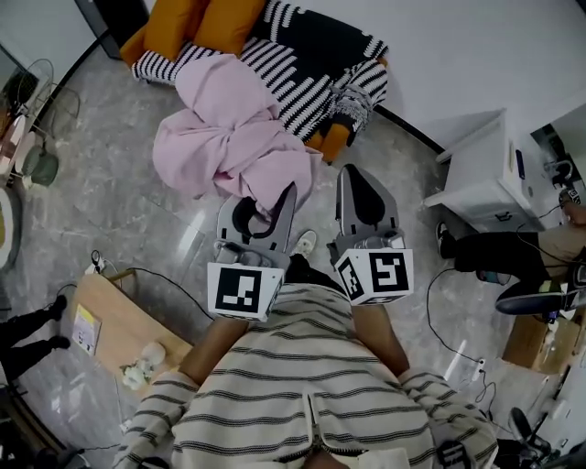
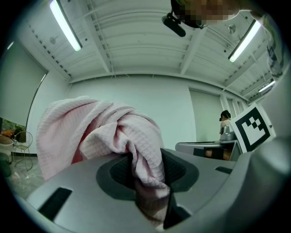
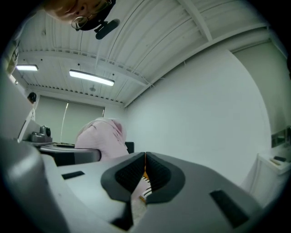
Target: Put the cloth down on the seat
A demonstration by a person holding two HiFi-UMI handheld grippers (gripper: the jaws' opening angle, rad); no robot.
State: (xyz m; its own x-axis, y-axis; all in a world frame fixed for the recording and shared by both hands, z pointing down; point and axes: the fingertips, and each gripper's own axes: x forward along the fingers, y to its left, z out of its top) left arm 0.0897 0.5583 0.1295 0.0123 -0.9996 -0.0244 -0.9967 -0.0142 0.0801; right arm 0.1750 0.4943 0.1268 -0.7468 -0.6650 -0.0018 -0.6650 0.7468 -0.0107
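A large pink cloth (image 1: 229,137) hangs bunched above the grey floor, just in front of the seat (image 1: 311,64), a sofa under a black-and-white striped cover with orange cushions (image 1: 197,23). My left gripper (image 1: 265,212) is shut on a fold of the cloth; in the left gripper view the pink cloth (image 2: 104,132) is pinched between the pads of the left gripper (image 2: 145,175) and piles up over them. My right gripper (image 1: 355,179) is beside it to the right, apart from the cloth. In the right gripper view the right gripper (image 3: 144,159) is shut on nothing, with the cloth (image 3: 102,136) off to its left.
A white cabinet (image 1: 485,174) stands at the right, with a seated person's legs (image 1: 494,247) beside it. A cardboard box (image 1: 114,321) and cables lie on the floor at the left. Another person's shoes (image 1: 32,330) show at the left edge.
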